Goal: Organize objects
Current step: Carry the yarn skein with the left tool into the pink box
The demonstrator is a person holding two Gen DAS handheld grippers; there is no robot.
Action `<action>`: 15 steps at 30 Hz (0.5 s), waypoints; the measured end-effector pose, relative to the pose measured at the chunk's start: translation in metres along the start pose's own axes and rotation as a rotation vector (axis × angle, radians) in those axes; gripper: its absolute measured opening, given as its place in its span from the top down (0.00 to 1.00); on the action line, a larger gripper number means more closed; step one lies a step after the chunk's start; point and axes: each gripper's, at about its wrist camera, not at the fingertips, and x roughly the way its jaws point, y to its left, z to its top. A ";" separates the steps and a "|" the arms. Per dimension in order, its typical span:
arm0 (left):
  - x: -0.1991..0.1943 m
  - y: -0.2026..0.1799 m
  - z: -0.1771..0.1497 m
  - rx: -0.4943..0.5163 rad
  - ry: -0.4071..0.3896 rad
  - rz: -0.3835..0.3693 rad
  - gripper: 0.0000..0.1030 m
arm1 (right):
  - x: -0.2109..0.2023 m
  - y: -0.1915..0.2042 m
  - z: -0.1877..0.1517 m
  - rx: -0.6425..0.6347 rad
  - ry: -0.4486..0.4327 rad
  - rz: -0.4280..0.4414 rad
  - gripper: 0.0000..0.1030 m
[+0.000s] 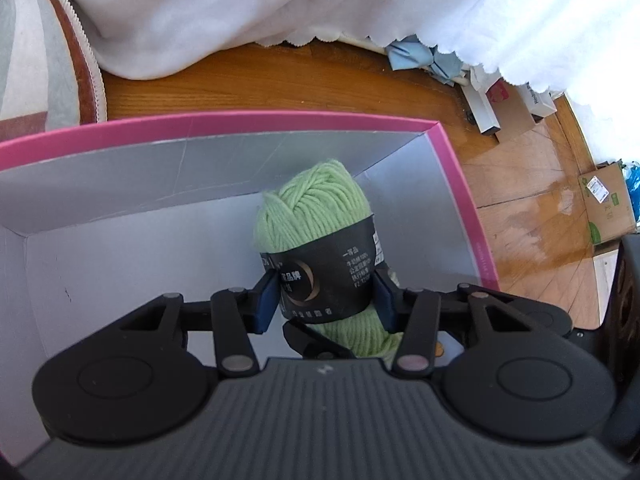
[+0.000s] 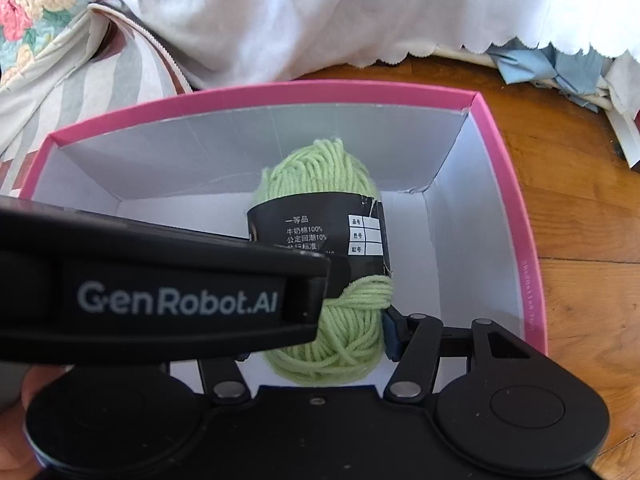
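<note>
Left wrist view: the green yarn skein (image 1: 316, 216) is clamped at its black label by the left tool (image 1: 326, 298) inside the pink box (image 1: 456, 184). Its lower end is gripped by the right tool (image 2: 352, 334), partly hidden.

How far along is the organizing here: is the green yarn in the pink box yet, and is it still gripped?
Done: the green yarn skein is down inside the pink box. In hand: the left gripper has its pads on the skein's black label, and the right gripper is closed on its lower end, so it is not yet let go. Left: release. No other objects to sort show in either view.
</note>
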 end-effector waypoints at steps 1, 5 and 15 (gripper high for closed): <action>0.001 0.001 0.000 -0.004 0.002 -0.002 0.54 | 0.001 -0.001 0.000 0.001 0.004 0.001 0.39; 0.005 0.005 0.000 -0.026 -0.001 -0.008 0.55 | 0.005 -0.001 0.001 0.007 0.020 0.004 0.36; 0.007 0.004 -0.003 -0.005 -0.009 -0.007 0.55 | -0.003 0.000 -0.005 -0.052 0.050 0.016 0.30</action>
